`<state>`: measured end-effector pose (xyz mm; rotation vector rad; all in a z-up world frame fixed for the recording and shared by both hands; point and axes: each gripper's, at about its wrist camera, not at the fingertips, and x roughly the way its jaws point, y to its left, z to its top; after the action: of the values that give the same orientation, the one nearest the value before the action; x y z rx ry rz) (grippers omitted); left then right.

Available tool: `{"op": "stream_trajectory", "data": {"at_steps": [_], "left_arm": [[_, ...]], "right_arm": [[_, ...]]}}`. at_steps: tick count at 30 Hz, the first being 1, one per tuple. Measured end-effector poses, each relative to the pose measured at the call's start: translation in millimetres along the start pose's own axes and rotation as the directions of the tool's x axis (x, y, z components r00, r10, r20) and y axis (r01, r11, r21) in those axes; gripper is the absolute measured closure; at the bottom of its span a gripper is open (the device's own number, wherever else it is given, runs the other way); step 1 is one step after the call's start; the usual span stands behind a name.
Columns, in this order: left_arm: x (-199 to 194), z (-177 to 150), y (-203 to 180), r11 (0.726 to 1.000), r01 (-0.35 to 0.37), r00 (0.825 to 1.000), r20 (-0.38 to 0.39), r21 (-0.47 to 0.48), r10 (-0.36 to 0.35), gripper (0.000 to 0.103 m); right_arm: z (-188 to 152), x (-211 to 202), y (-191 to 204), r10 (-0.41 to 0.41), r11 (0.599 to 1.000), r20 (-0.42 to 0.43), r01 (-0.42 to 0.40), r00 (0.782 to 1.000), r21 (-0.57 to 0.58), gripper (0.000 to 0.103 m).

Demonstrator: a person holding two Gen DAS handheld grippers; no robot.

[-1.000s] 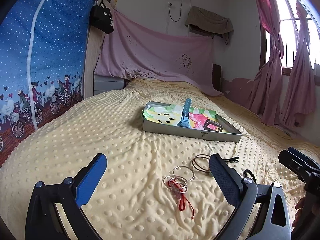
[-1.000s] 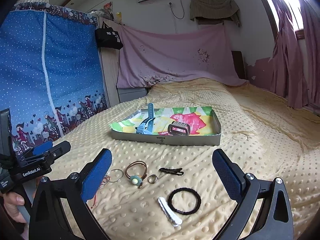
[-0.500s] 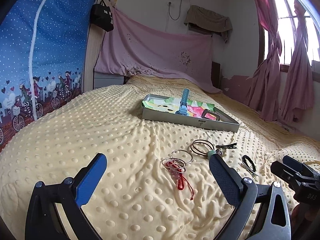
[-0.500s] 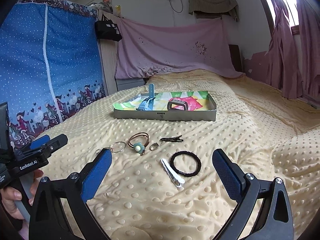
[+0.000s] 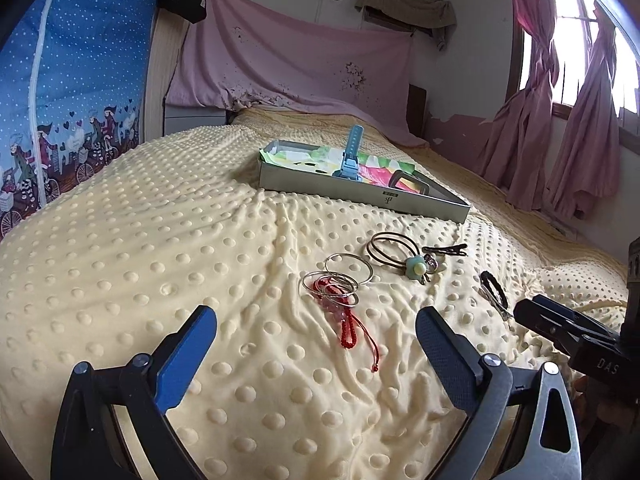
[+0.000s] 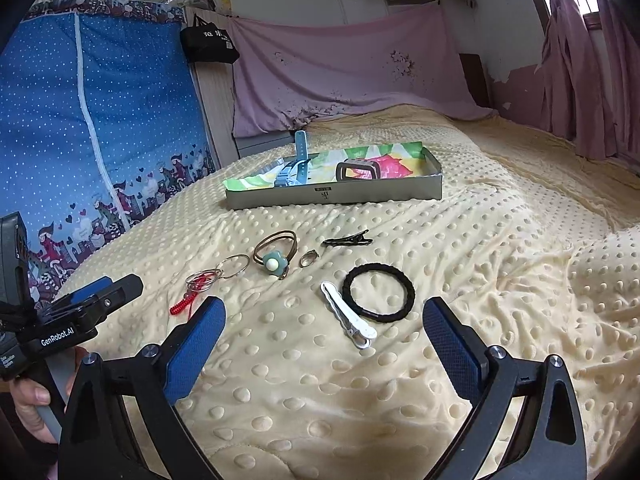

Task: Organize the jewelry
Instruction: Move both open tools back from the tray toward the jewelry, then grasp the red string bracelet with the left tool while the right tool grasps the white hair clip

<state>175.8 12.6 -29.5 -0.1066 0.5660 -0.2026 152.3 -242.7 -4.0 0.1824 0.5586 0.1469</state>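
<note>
The white clip point(image 6: 349, 315) lies on the blanket point(image 6: 500, 264) just ahead of the right gripper point(image 6: 324, 340), pointing roughly away; the left gripper point(image 5: 316, 340) faces the red cord point(image 5: 350, 326). Both jaws gape wide, empty.

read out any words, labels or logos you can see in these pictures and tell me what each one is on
"GenRobot.AI": white print on the left gripper body, right wrist view.
"DAS": on the right gripper body, left wrist view; cut off, rest hidden.
Small dark logo mark on the tray front wall: too small to read.
White characters on the black bag hanging by the headboard: too blurred to read.
</note>
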Motion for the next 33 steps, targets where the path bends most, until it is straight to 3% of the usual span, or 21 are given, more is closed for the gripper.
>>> {"op": "stream_trajectory", "data": {"at_steps": [3, 11, 14, 16, 19, 27, 33], "left_arm": [[9, 0, -4, 1.000, 0.021, 0.999, -0.044, 0.018, -0.020, 0.021], [38, -3, -4, 0.999, 0.053, 0.983, -0.174, -0.004, -0.053, 0.057], [40, -3, -2, 0.997, 0.067, 0.981, -0.180, -0.024, -0.070, 0.067], [41, -3, -2, 0.997, 0.078, 0.979, -0.186, -0.026, -0.082, 0.080], [42, -4, -3, 0.995, 0.098, 0.976, -0.194, -0.028, -0.101, 0.091], [30, -5, -11, 0.988, 0.153, 0.973, -0.172, -0.015, -0.153, 0.095], [12, -8, -23, 0.980, 0.199, 0.965, -0.170, -0.005, -0.197, 0.096]], "right_arm": [[-1, 13, -2, 0.010, 1.000, -0.049, -0.010, 0.999, 0.012, 0.029], [-4, 39, -8, 0.028, 0.999, -0.129, -0.021, 0.991, 0.050, 0.039], [-5, 49, -11, 0.039, 0.997, -0.154, -0.028, 0.987, 0.077, 0.046], [-5, 56, -13, 0.050, 0.996, -0.174, -0.035, 0.984, 0.087, 0.051], [-6, 58, -13, 0.060, 0.995, -0.179, -0.044, 0.982, 0.092, 0.061], [-7, 55, -9, 0.075, 0.995, -0.168, -0.063, 0.983, 0.072, 0.083], [-8, 51, -6, 0.097, 0.994, -0.153, -0.089, 0.983, 0.057, 0.088]]}}
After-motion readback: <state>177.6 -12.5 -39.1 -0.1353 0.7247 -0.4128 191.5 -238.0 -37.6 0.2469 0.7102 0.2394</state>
